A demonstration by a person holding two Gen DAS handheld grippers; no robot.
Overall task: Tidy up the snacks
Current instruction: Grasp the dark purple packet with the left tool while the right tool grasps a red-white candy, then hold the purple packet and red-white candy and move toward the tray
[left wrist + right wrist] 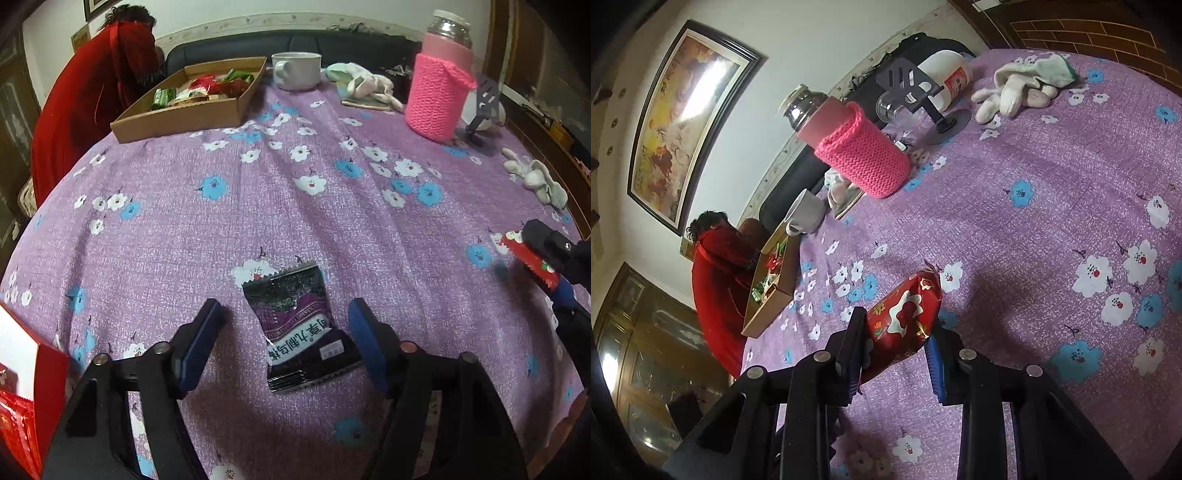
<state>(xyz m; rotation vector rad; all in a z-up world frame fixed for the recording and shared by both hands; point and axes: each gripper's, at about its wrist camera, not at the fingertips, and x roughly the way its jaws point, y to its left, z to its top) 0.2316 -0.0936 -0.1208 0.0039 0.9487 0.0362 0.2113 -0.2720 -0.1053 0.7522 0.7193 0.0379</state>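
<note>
A dark purple snack packet (301, 328) lies flat on the purple floral tablecloth (258, 206), between the fingers of my left gripper (286, 341), which is open around it without touching. My right gripper (897, 354) is shut on a red snack packet (905, 317) with white flower shapes, held just above the cloth; it also shows at the right edge of the left wrist view (532, 258). A shallow cardboard box (192, 107) holding several green and red snacks sits at the far left of the table.
A white mug (295, 70) stands beside the box. A jar in a pink knitted sleeve (439, 92), a black stand (484, 107) and white gloves (535, 181) are at the far right. A red box (18, 387) is near left. A person in red (85, 103) stands beyond the table.
</note>
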